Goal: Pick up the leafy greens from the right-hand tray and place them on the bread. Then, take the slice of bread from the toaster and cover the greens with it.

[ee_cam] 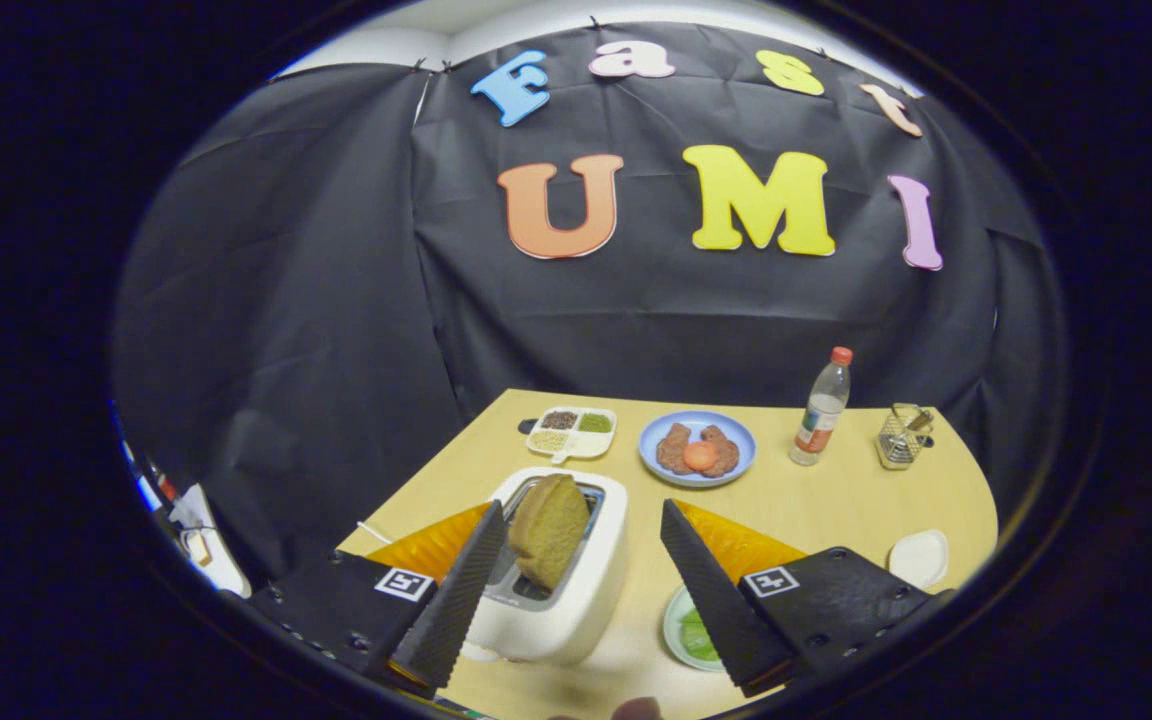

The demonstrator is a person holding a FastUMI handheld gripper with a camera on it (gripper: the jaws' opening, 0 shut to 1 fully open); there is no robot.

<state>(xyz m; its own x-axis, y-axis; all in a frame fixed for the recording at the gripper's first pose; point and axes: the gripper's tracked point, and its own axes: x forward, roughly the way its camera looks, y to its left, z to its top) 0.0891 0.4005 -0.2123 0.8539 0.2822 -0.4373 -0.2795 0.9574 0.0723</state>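
A white toaster (591, 590) stands on the wooden table (836, 500) between my fingers. A brown slice of bread (548, 528) sticks up out of its slot, tilted a little. My gripper (584, 508) is open, its jaws wide apart on either side of the toaster's top. The left fingertip (488, 530) is close beside the slice; the right fingertip (681, 530) is well apart from it. Something leafy green (698, 636) lies on a small pale plate (674, 625) just right of the toaster, partly hidden behind the right finger.
Beyond the toaster lie a blue plate (654, 440) with brown pieces and an orange round thing, and a white compartment tray (570, 447) of seeds. A bottle (821, 410) and a wire basket (901, 437) stand far right. A small white dish (919, 557) sits near the right edge.
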